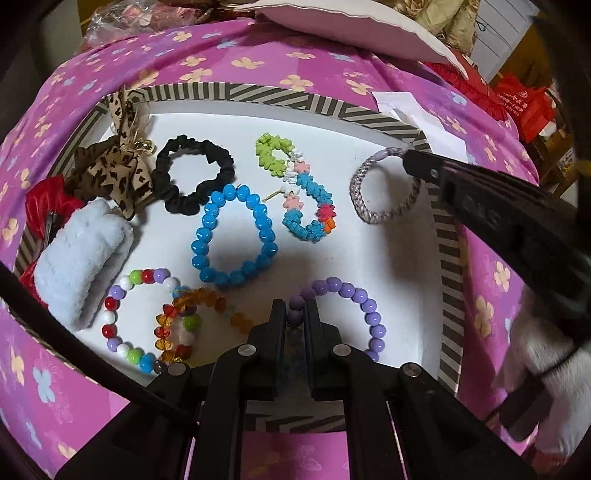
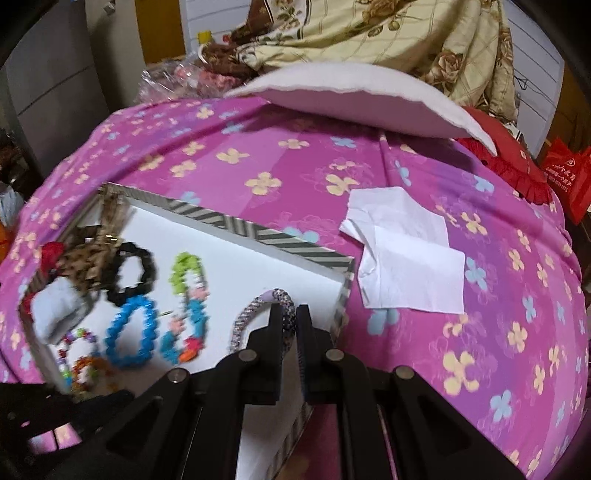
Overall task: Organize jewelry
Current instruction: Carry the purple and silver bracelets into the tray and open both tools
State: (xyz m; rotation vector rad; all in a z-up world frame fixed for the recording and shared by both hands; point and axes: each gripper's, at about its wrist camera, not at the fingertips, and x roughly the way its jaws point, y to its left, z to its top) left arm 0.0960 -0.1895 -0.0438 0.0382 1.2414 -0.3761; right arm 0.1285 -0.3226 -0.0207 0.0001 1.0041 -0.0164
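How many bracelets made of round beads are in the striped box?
3: blue bracelet in the middle, multicolour bracelet at the front left, purple bracelet at the front, pinched by the left gripper. More may be hidden.

Striped tray (image 1: 448,273): left tool (image 1: 295,314) pinching purple bead bracelet (image 1: 354,295), 6 o'clock; blue bead bracelet (image 1: 234,236), centre; right tool (image 1: 410,157) clamping braided band (image 1: 384,184), 2 o'clock.

A cluttered room around a pink flowered cloth

We see the magenta flowered cloth (image 2: 314,170) filling the middle; at 12 o'clock lie a white cushion (image 2: 354,99) and a cream rose-print quilt (image 2: 388,33). At 2 o'clock sit a red frilled cushion (image 2: 517,173) and red bag (image 2: 565,181); at 10 o'clock, a grey cabinet (image 2: 55,81).
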